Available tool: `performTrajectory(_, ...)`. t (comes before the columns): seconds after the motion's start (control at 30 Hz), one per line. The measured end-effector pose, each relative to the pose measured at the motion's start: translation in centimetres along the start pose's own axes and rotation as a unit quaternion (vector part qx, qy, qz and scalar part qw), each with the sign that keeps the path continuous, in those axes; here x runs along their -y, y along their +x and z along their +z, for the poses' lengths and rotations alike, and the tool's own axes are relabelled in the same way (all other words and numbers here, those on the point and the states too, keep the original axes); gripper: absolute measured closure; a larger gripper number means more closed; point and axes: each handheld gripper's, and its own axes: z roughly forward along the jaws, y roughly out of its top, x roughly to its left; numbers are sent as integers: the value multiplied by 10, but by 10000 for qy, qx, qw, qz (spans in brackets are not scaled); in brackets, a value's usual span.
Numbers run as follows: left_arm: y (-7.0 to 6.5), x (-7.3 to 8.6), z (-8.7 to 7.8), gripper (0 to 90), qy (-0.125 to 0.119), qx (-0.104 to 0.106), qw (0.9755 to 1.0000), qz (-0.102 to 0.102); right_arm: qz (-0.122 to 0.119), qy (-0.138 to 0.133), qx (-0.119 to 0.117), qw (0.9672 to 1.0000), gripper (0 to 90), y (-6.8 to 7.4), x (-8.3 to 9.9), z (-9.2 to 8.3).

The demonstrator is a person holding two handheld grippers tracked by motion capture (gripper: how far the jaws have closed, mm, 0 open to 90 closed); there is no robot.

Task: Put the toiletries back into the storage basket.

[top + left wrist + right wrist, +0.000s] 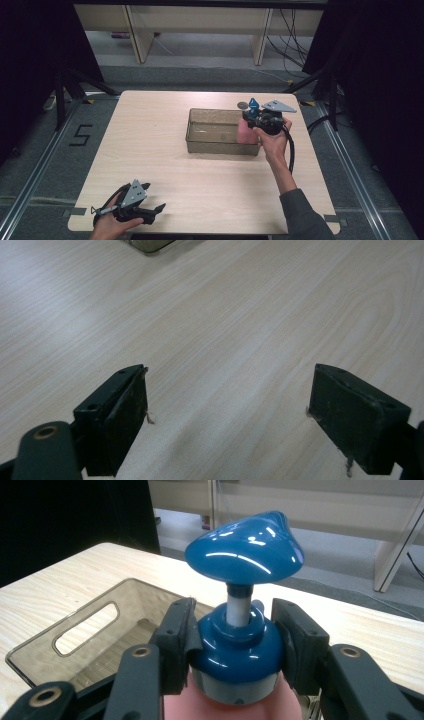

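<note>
One pale wood-grain worktop [165,150] with rounded corners stands on a grey floor [45,155], black drapes to either side and light cabinet legs [137,35] behind it, with cables [292,35] trailing on the floor at the far right. A "5" [80,135] is marked on the floor to the left, and tape tabs sit at the worktop's near corners. A clear smoky bin [200,135] with handle slots rests right of centre. The right gripper [260,119] hangs over the bin's right end, its jaws closed on the blue collar of a pump bottle [240,645]; the bottle's pink body [245,132] sits inside the bin against its right wall, and the blue pump head [247,555] rises above the jaws. The left gripper [150,212] lies low at the near left corner of the worktop, held in a hand [107,227], its jaws spread wide with bare wood between them; the left gripper view shows a bin corner [147,245] well ahead.
</note>
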Motion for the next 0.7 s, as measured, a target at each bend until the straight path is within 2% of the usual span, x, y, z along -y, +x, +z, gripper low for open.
performTrajectory(0.07, 1, -1, -1, 153, 24, 80, 10000, -22, 115, 39, 8, 9999, 536, 1, 2, 1)
performTrajectory(0.1, 0, 0, 0, 154, -10, 47, 10000, -54, 25, 48, -5, 10000, 536, -1, 3, 1)
performTrajectory(0.23, 0, -1, 0, 154, 32, 10, 10000, -32, 155, 126, 77, 9998, 535, -2, 7, 2)
performTrajectory(0.33, 0, 0, 0, 154, 43, 31, 10000, 9, 108, 115, 86, 9998, 535, -5, 9, 3)
performTrajectory(0.37, 0, 0, 0, 154, 26, 26, 10000, 35, 163, 96, 98, 9998, 535, -5, 10, 2)
performTrajectory(0.4, 0, 0, 0, 154, -16, 27, 10000, -23, 128, 130, 58, 9998, 535, -6, 10, 3)
performTrajectory(0.47, 0, -1, 0, 154, 11, 67, 10000, -11, 36, 82, 92, 9999, 536, -7, 11, 3)
performTrajectory(0.5, 0, 0, 0, 154, -5, -2, 10000, 2, 203, 143, 102, 9996, 535, -6, 12, 2)
performTrajectory(0.63, 0, -1, 0, 154, 32, 8, 10000, -24, 180, 103, 70, 9998, 535, -6, 13, 1)
performTrajectory(0.67, 0, -1, -1, 154, 45, 18, 10000, 31, 169, 132, 46, 9998, 535, -6, 13, 1)
performTrajectory(0.7, 0, 0, -1, 154, 34, 78, 10000, 9, 179, 116, 25, 9998, 536, -5, 14, 1)
